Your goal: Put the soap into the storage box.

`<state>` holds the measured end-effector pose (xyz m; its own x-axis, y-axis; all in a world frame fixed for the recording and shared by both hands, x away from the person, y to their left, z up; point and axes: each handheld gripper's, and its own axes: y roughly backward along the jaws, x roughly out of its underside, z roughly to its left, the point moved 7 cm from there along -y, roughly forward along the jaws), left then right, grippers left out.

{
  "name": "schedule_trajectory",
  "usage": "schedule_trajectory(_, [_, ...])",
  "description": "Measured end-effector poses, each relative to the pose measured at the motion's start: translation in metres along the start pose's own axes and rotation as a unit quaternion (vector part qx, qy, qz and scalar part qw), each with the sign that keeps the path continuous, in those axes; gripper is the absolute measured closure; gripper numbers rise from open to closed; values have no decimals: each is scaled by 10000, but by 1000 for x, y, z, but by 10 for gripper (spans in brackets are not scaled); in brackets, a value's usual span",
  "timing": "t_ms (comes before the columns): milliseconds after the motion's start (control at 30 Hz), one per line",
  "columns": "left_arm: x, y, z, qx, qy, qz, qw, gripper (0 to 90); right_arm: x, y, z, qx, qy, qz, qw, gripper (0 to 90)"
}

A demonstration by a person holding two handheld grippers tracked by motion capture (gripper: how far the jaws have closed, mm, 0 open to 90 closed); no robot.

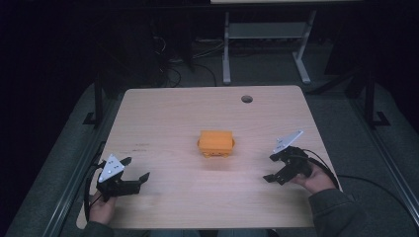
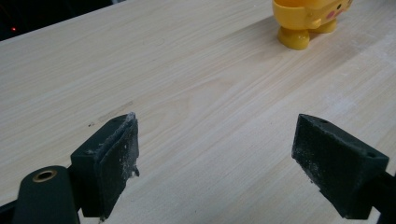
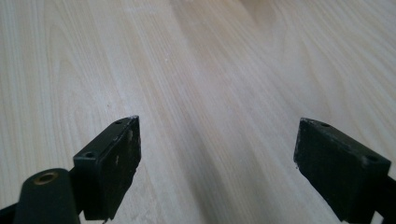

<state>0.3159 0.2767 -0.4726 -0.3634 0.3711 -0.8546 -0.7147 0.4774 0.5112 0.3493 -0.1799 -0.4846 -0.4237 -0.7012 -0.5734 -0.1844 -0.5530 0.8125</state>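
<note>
Pale wood-grain table [image 1: 163,123], smooth laminate, one round cable hole near its far edge. Glossy orange-yellow plastic toy box on stubby feet [image 1: 216,144] stands at frame centre, untouched. Left gripper [image 1: 136,169] lower left, jaws spread wide, empty; right gripper [image 1: 271,167] lower right, jaws likewise spread, empty. Black pads [image 2: 114,156] show scuffed, dusty faces. Likely pre-approach; next move calls for closing in on the toy.
</note>
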Motion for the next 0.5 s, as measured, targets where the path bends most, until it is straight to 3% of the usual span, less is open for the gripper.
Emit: schedule_trajectory(500, [0, -2, 0, 4, 5, -21, 10000, 142, 27, -1, 7, -29, -196, -63, 9998, 159])
